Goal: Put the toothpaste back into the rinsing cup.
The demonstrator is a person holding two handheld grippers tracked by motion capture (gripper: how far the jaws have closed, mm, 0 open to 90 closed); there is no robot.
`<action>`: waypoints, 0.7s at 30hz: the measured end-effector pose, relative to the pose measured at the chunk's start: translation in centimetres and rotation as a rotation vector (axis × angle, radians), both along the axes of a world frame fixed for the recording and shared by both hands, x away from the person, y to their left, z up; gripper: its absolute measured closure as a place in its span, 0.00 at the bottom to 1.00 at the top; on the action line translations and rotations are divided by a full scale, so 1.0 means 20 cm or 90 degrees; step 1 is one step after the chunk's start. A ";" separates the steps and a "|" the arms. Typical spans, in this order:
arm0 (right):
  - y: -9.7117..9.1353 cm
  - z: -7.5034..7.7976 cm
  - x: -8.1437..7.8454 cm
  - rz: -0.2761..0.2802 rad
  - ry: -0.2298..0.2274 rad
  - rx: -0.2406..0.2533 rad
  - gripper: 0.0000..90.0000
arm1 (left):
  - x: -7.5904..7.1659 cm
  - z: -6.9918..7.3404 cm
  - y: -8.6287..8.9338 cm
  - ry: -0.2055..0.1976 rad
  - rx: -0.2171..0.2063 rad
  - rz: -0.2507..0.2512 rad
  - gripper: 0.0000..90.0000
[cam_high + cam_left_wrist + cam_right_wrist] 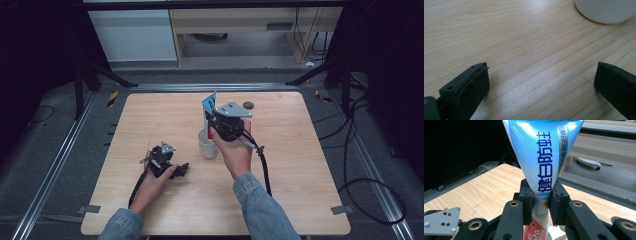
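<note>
A blue, white and red toothpaste tube (541,162) stands upright with its flat crimped end up, and my right gripper (541,206) is shut on its lower body. In the high view the tube (210,103) rises above a white cup (206,146) at the table's middle, its lower end over or in the cup, with the right gripper (220,126) just right of it. My left gripper (184,169) rests low on the wooden table (300,165), left of the cup, jaws open and empty. The left gripper view shows bare wood between its jaws and the cup's base (605,11) at top right.
A small dark round object (248,105) lies on the table near the far edge, right of the tube. Black cables trail from both grippers. Metal rails and tripod legs flank the table; a white cabinet and wooden desk stand beyond.
</note>
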State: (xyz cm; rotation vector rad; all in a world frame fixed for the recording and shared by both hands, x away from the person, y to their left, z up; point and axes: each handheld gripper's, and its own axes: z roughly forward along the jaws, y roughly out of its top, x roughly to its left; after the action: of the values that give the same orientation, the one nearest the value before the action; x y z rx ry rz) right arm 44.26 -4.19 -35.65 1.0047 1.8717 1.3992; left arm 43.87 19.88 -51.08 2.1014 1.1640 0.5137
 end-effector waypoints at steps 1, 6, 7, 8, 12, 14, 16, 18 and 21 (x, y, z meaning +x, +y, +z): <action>0.00 0.00 0.00 0.001 0.001 0.000 0.83 | 0.00 0.00 0.00 0.000 0.000 0.000 0.00; 0.01 -0.02 0.00 0.002 0.005 0.000 0.83 | 0.00 0.00 0.00 0.000 0.000 0.000 0.00; 0.01 -0.03 0.00 0.002 0.008 0.001 0.83 | 0.00 0.00 0.00 0.001 0.001 -0.001 0.00; 0.01 -0.03 0.01 0.003 0.008 -0.001 0.83 | 0.00 0.00 0.00 0.001 0.002 -0.001 0.00; 0.02 -0.06 0.00 0.001 0.015 0.000 0.83 | 0.00 0.00 0.00 0.000 0.000 0.000 0.00; 0.02 -0.07 0.01 0.002 0.016 -0.001 0.83 | 0.00 0.00 0.00 0.000 0.000 0.000 0.00; 0.02 -0.09 0.01 0.001 0.018 0.000 0.83 | 0.00 0.00 0.00 0.000 0.000 0.000 0.00; 0.02 -0.09 0.01 0.002 0.015 -0.002 0.83 | 0.00 0.00 0.00 0.000 0.001 0.000 0.00; 0.02 -0.11 0.01 -0.002 0.018 -0.005 0.83 | 0.00 0.00 0.00 0.000 0.001 0.000 0.00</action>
State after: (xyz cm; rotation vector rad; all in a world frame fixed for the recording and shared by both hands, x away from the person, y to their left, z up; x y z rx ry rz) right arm 44.40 -3.79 -37.94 1.0269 1.8938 1.3822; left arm 43.87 19.89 -51.08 2.1026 1.1632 0.5139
